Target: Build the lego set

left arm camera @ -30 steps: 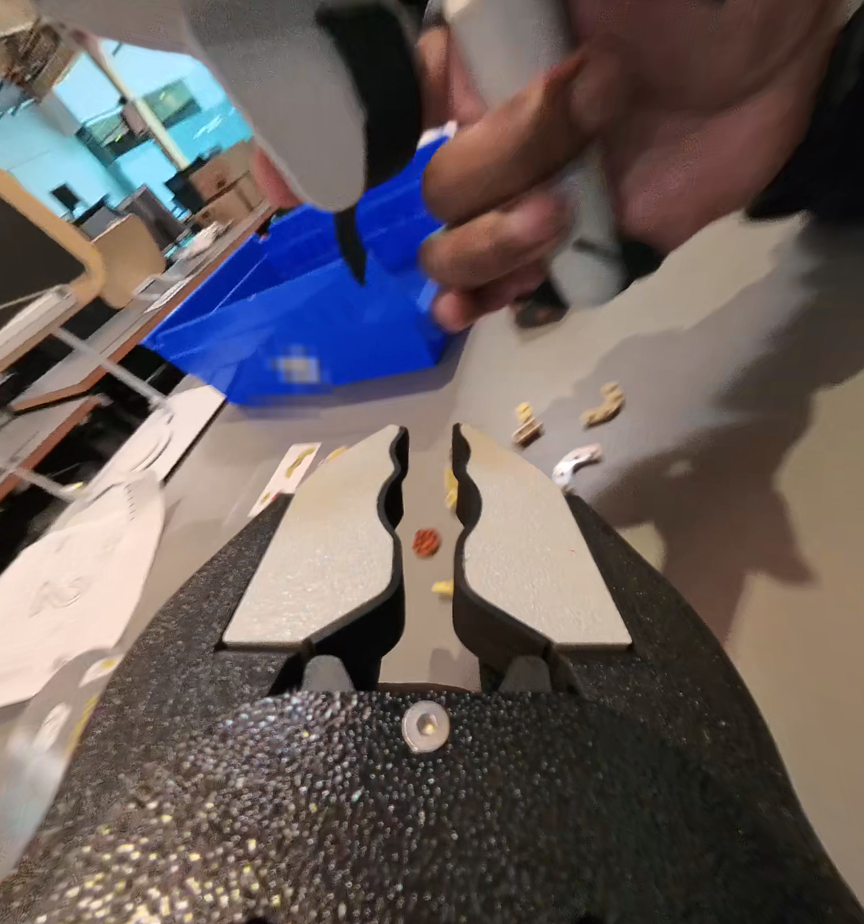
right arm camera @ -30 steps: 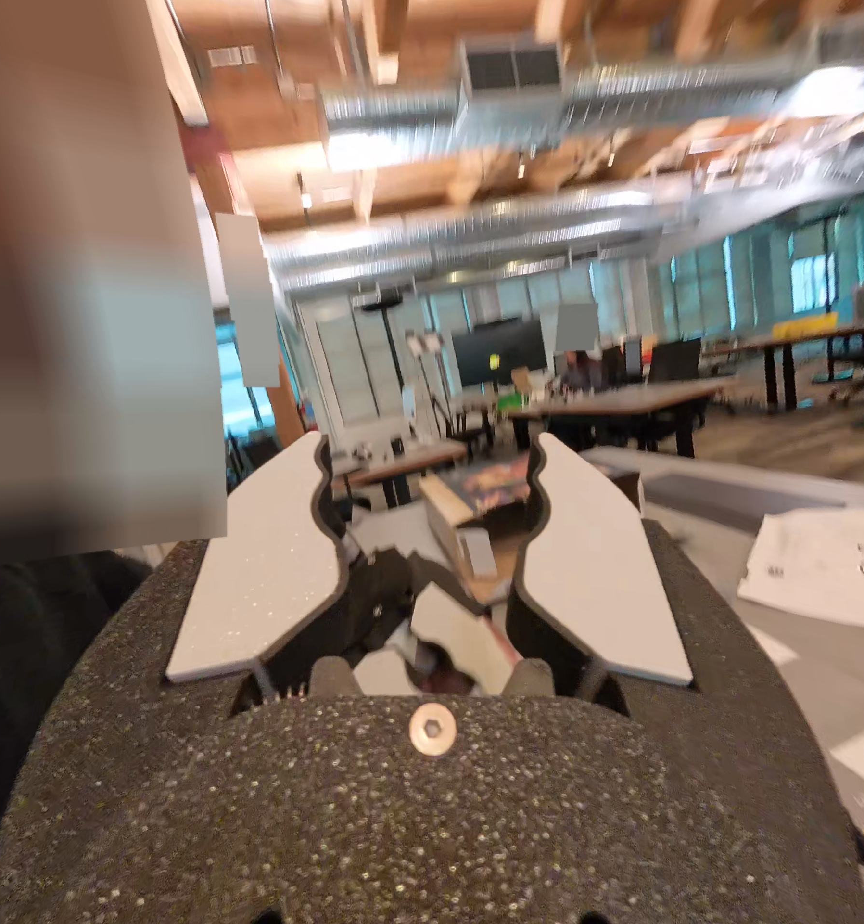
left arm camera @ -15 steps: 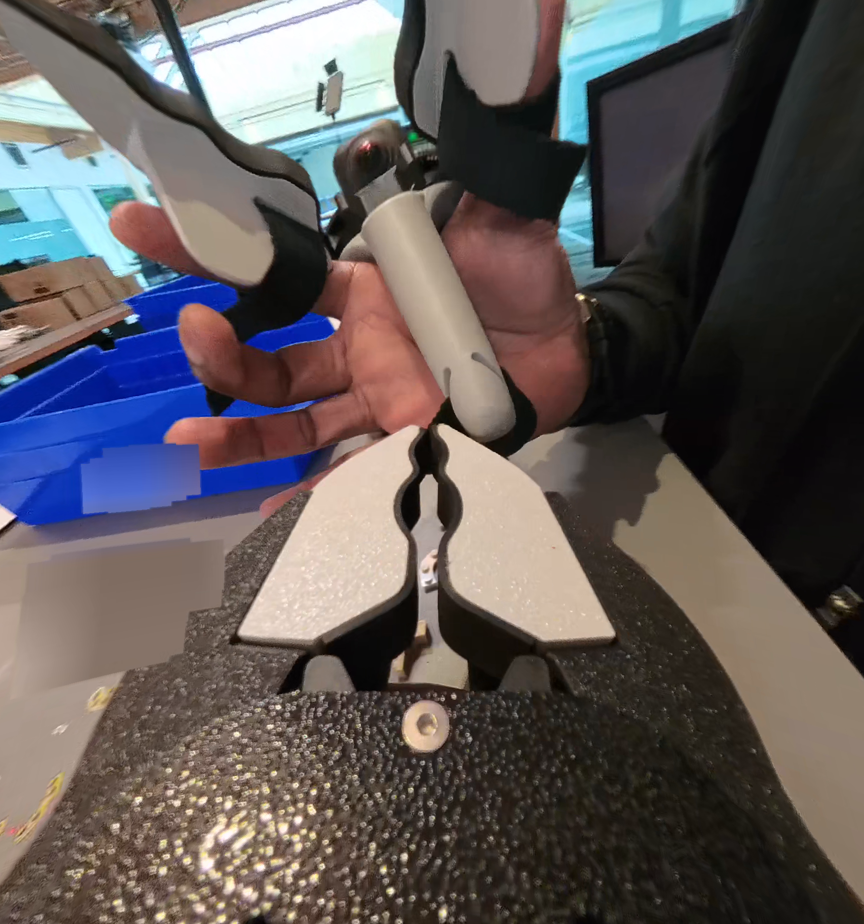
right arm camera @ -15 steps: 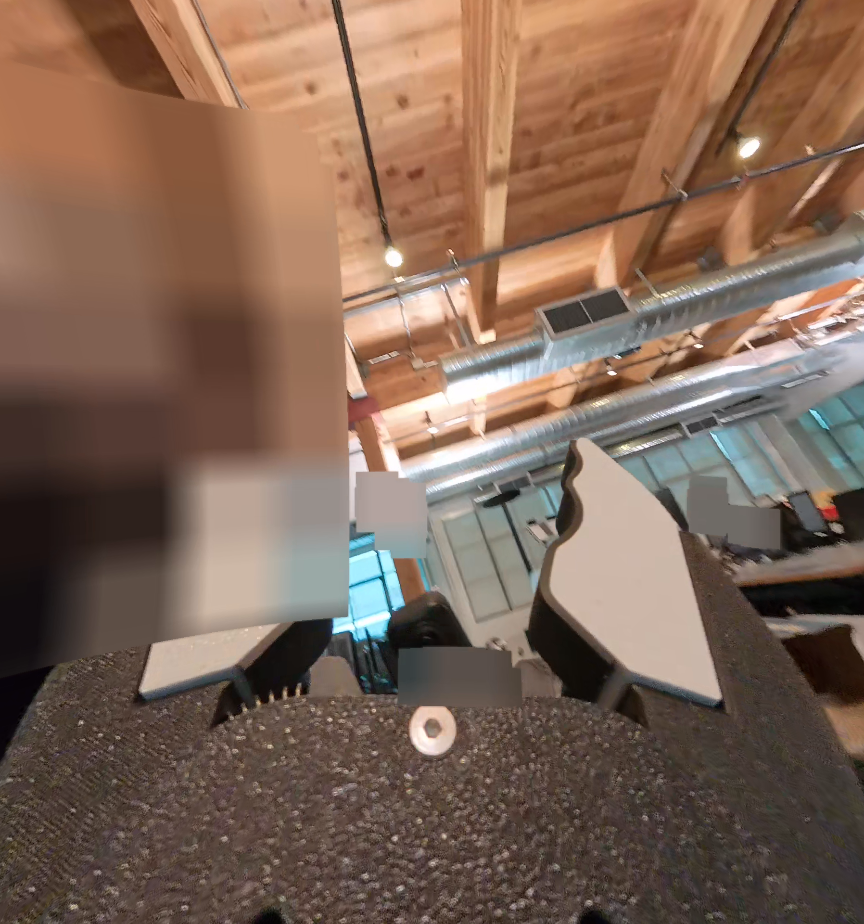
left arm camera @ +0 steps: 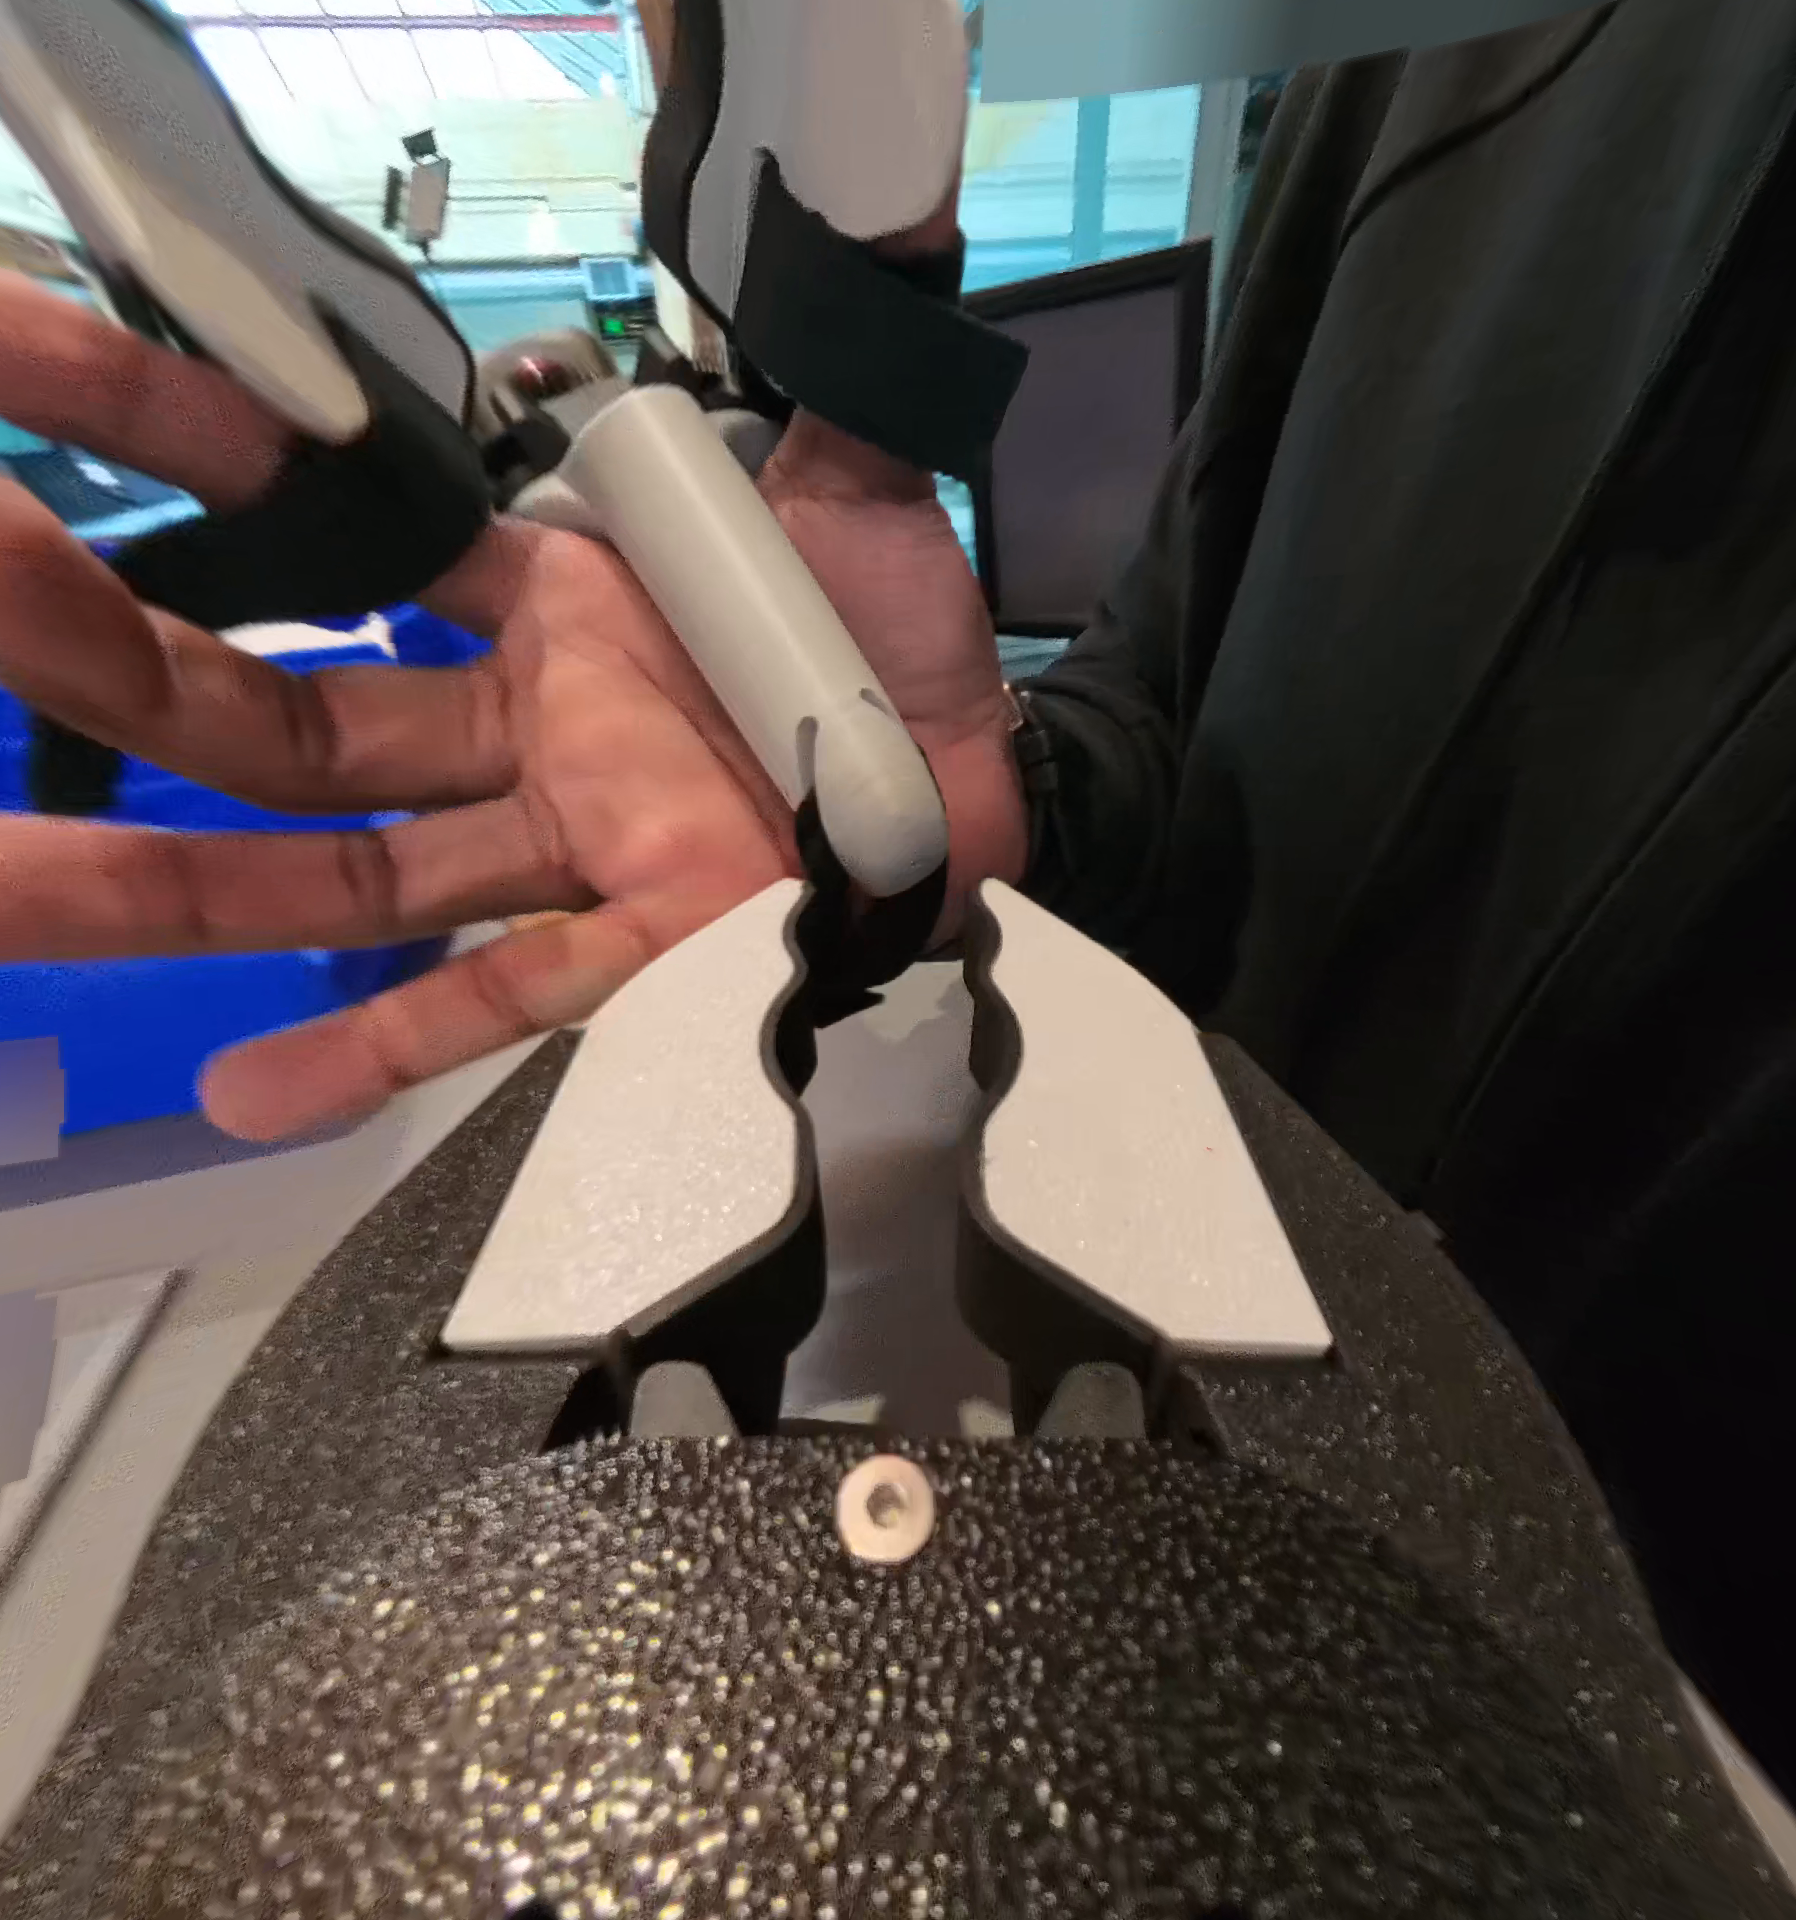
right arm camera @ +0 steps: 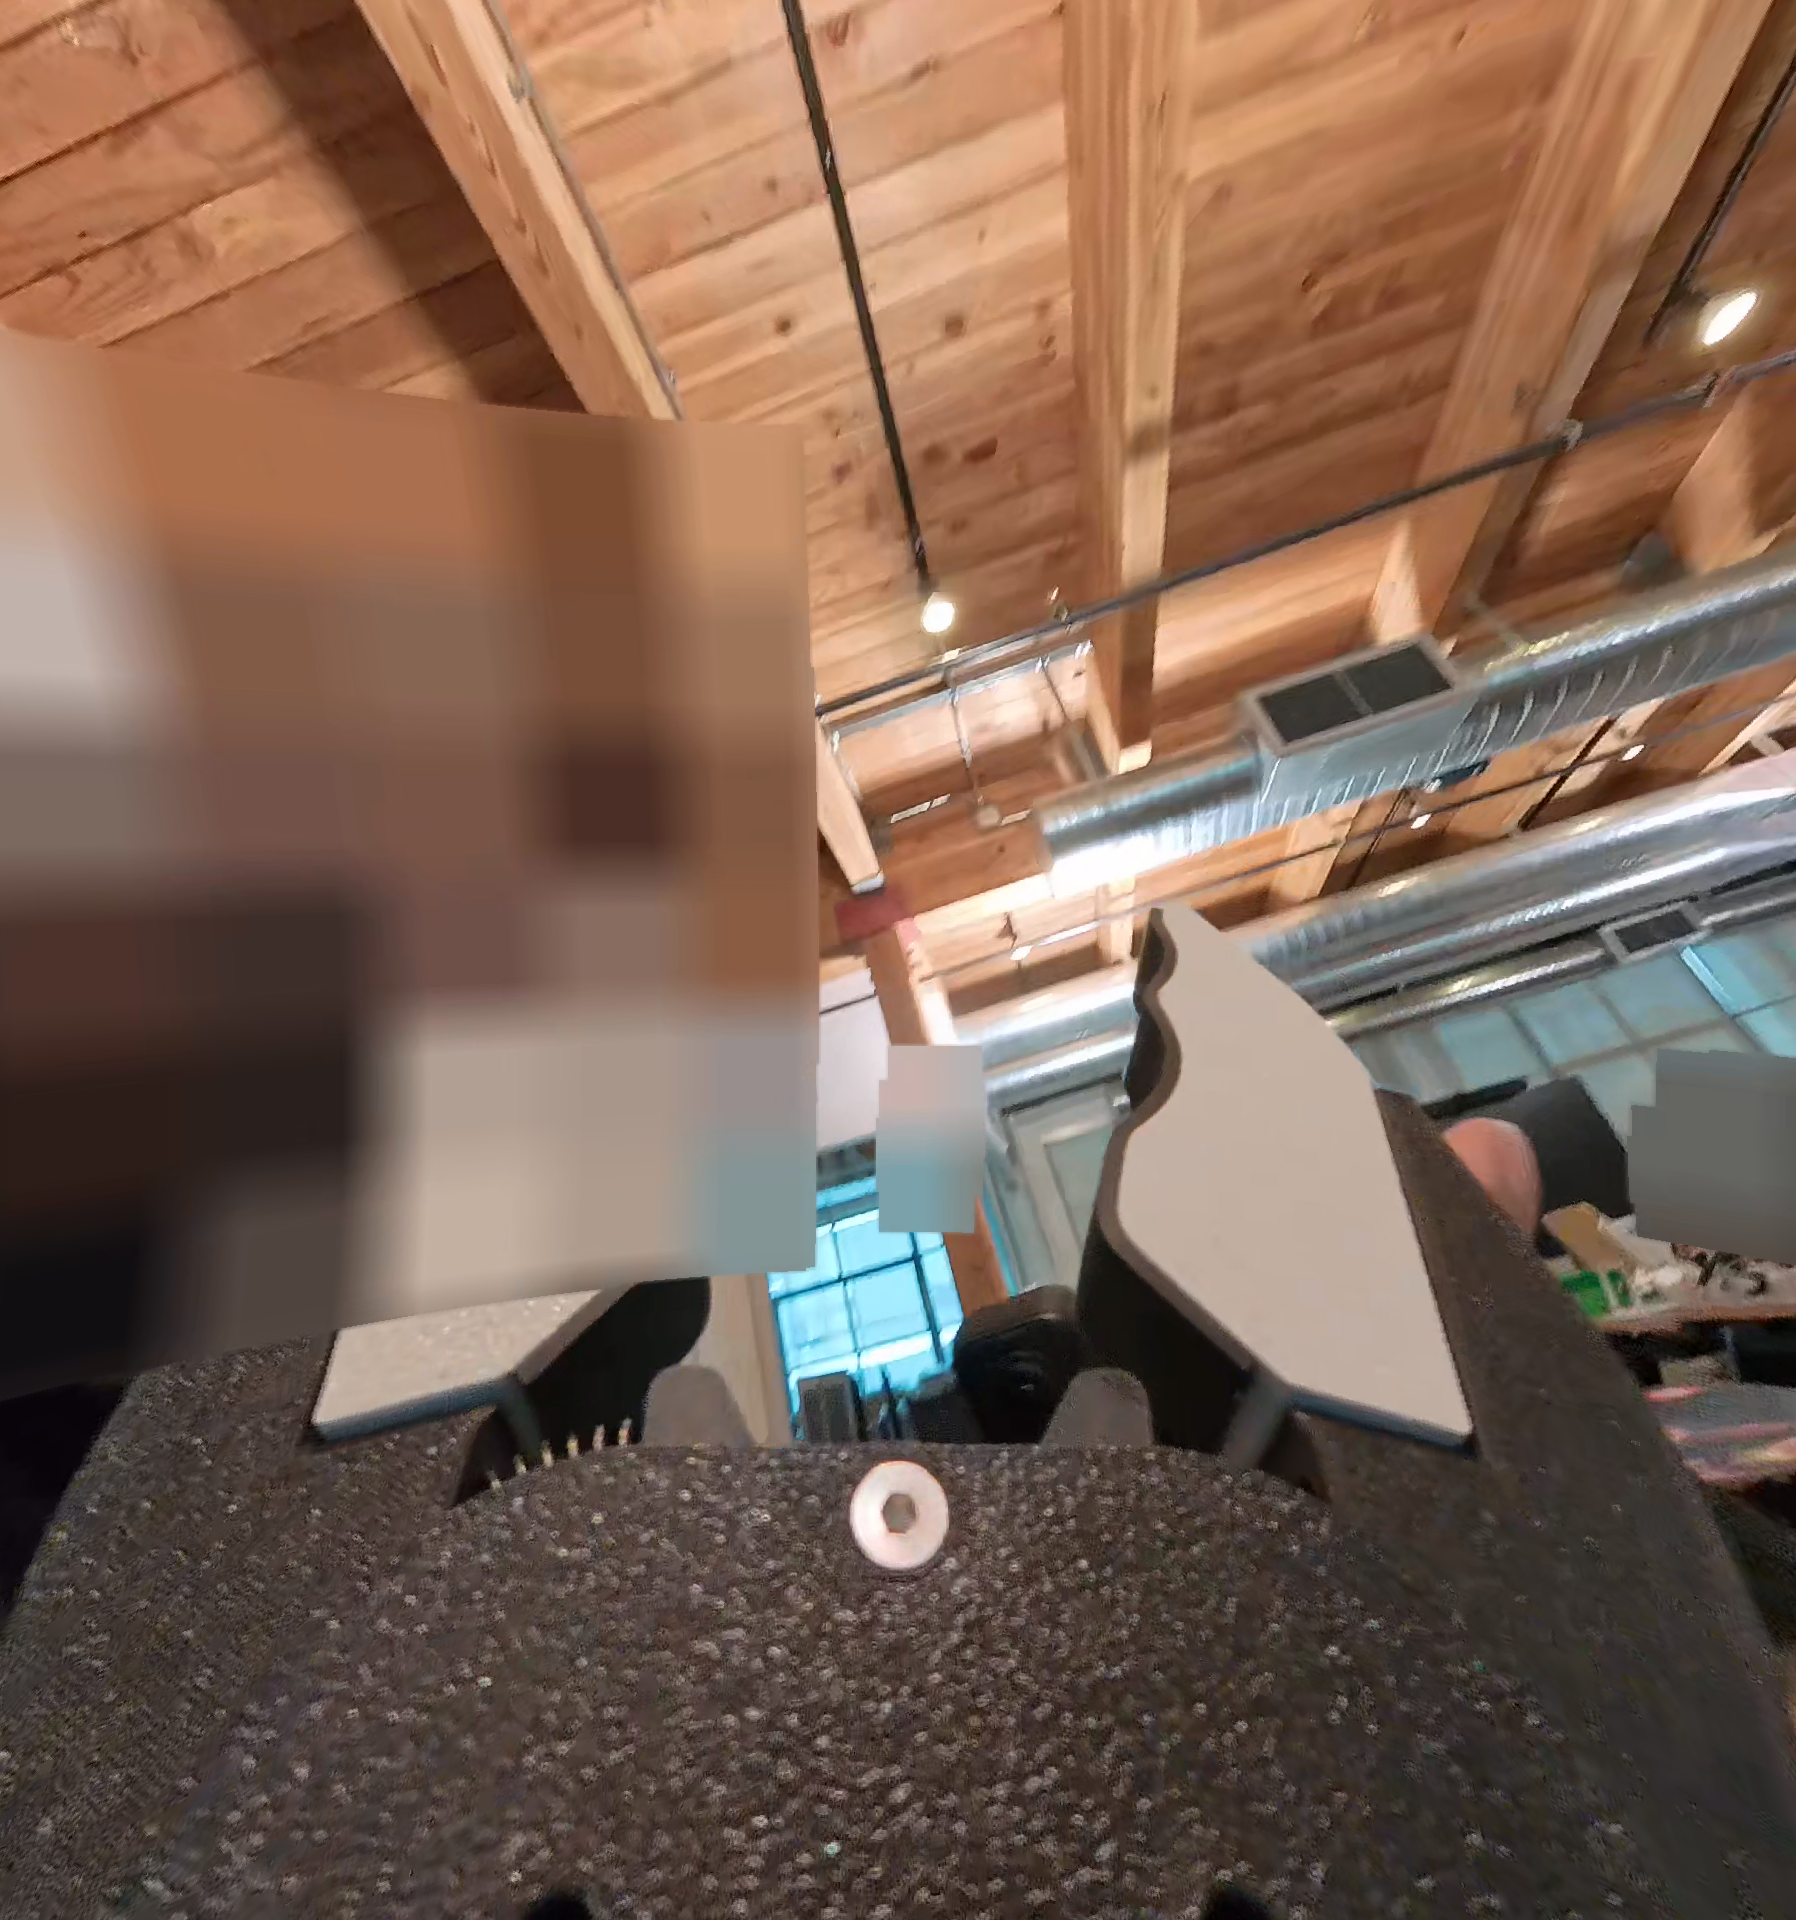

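The left gripper [left arm camera: 889, 935] sits with its two grey fingers [left arm camera: 665, 1122] a narrow way apart, nothing pressed between them. Right at the tips is a black strap [left arm camera: 852, 935] hanging off the butt end of a grey handle [left arm camera: 759, 634]. The strap dips between the tips, but I can't tell if either pad actually touches it.

That handle belongs to the right gripper [left arm camera: 520, 208], which sits just ahead of and above the left one, cradled in an open hand [left arm camera: 561, 748] with the fingers splayed out to the left (pretty blurry). Its two fingers stand far apart, nothing between them. In its own view it points up at a wooden ceiling [right arm camera: 977, 260] with silver ducts [right arm camera: 1600, 665], one finger [right arm camera: 1258, 1174] in view, the other mostly hidden.

Beyond the hand, left of the left gripper, there's a blue bin [left arm camera: 94, 997] on a grey table [left arm camera: 125, 1226]. A black sleeve [left arm camera: 1496, 727] fills the right side.
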A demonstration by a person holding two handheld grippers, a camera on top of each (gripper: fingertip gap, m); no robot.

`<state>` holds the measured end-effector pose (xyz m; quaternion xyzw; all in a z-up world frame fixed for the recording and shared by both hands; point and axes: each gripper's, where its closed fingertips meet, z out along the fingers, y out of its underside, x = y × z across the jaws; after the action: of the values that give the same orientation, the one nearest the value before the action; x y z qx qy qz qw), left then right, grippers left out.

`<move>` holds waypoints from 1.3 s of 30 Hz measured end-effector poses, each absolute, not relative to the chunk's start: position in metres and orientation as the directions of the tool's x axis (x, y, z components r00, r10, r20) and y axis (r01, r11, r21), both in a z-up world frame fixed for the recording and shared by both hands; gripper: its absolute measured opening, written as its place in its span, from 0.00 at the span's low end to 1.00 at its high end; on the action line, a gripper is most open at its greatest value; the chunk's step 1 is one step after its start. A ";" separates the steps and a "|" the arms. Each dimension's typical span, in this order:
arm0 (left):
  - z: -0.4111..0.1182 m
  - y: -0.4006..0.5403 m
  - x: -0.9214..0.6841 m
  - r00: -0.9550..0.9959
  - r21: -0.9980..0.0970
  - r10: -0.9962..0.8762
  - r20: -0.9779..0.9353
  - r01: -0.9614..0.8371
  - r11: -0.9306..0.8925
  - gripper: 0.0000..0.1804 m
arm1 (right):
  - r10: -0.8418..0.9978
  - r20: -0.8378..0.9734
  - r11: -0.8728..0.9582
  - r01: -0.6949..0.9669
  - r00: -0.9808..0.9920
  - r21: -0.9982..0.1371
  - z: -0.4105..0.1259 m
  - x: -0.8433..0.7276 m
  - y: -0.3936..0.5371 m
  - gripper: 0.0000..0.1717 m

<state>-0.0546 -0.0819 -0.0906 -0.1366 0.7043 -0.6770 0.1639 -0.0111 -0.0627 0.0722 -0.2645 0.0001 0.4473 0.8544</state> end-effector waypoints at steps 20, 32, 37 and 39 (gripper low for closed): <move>-0.120 -0.046 -0.006 -0.696 -0.953 -0.693 -0.186 -0.042 0.299 0.24 | -0.033 0.266 0.588 0.235 0.963 -0.774 0.053 0.013 -0.087 0.29; -0.189 -0.048 -0.004 -0.787 -0.659 -0.575 -0.223 -0.313 0.684 0.14 | 0.255 0.066 -0.394 0.166 0.965 -0.904 -0.121 0.017 -0.074 0.01; -0.202 -0.047 0.000 -0.776 -0.630 -0.612 -0.151 -0.402 0.664 0.08 | 0.253 -0.055 -0.583 0.107 0.966 -0.805 -0.159 0.012 -0.093 0.04; -0.202 -0.049 -0.001 -0.775 -0.632 -0.620 -0.124 -0.420 0.651 0.04 | 0.247 -0.051 -0.632 0.121 0.968 -0.765 -0.171 0.013 -0.096 0.07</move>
<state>-0.0012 -0.0493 -0.2024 -0.2910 0.8932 -0.2994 0.1671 0.0133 -0.0955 -0.1712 -0.9002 -0.1023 0.0758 0.4164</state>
